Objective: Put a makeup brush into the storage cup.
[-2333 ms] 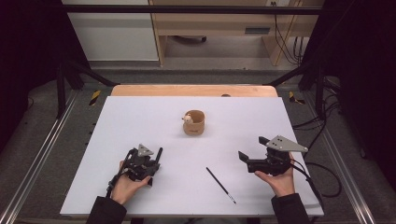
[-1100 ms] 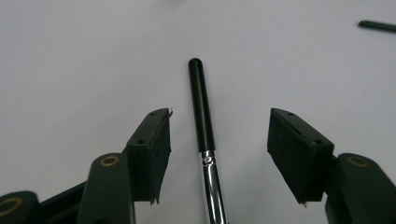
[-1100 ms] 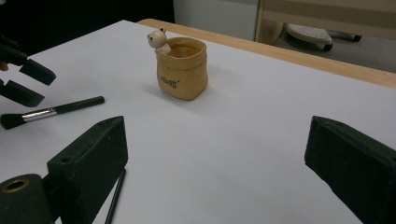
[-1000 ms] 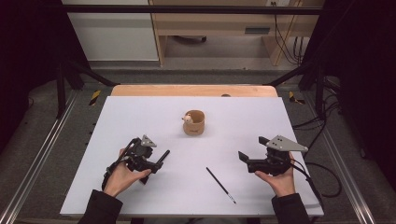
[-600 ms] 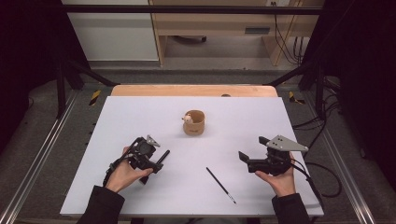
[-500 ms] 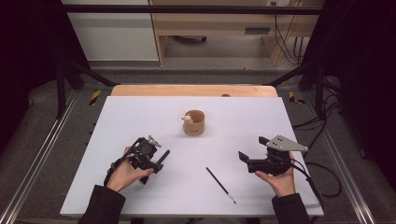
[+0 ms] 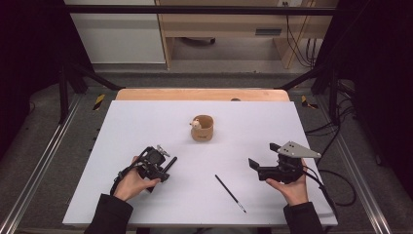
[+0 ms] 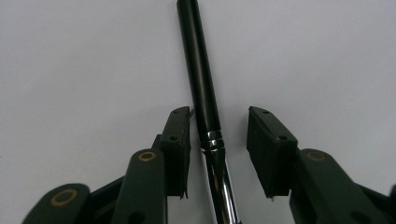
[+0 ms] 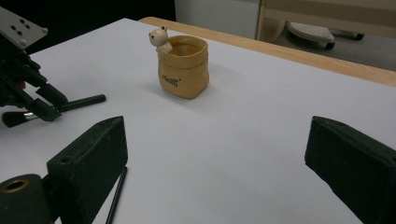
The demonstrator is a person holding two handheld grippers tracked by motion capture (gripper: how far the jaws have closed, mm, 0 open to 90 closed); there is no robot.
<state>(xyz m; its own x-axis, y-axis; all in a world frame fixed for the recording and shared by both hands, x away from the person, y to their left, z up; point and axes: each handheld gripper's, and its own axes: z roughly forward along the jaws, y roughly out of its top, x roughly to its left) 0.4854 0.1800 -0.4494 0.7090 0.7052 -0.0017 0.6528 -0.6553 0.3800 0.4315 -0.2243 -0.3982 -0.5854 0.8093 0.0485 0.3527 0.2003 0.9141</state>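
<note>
High view: left gripper (image 7: 168,165), lower left, straddles a black-handled brush (image 7: 170,164); right gripper (image 7: 254,165), lower right, holds nothing.

Left gripper view: jaws have just been closing, brush (image 8: 201,95) between them, gaps remaining either side.

Right gripper view: jaws wide apart; brush (image 9: 81,101) at left edge.

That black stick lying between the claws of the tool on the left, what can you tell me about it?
It looks like a makeup brush: a glossy black handle joined to a shiny chrome collar, with dark bristles showing in the right gripper view. It lies flat on the white table. The left gripper straddles it where black meets chrome. Its jaws have just been closing; one seems to touch the handle, while a gap remains beside the other.
</note>
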